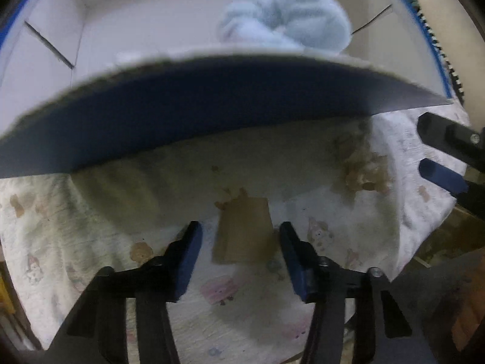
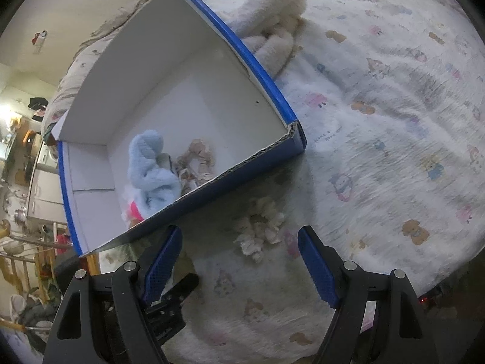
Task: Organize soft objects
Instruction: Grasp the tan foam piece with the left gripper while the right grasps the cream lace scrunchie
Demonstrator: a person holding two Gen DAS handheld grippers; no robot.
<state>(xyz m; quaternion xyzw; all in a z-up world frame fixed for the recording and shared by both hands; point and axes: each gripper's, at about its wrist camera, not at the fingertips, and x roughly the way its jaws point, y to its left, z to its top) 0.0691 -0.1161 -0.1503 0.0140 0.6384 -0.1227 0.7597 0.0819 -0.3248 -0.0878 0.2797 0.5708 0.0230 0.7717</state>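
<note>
Bed sheet: white with printed cartoon figures; covers the bed and carries every item listed below.
Box: cardboard, blue outside and white inside, open at the top; stands on the sheet at the left of the right wrist view. In the left wrist view its near blue wall spans the frame just beyond the left tongs.
Cream plush item: lies on the sheet at the far side, touching the box's right wall from outside.
Light blue plush item: lies inside the box near its near wall; also visible over that wall in the left wrist view.
Beige scrunchie in box: lies on the box floor just right of the blue item.
Pink item: partly hidden under the blue item; type cannot be told.
Loose scrunchie: cream and ruffled, lies on the sheet outside the box, just beyond the right tongs.
Brown patch: flat tan rectangle on the sheet between the left fingers.
Left tongs: jaws spread, nothing held, low over the sheet.
Right tongs: jaws spread wide, nothing held.
</note>
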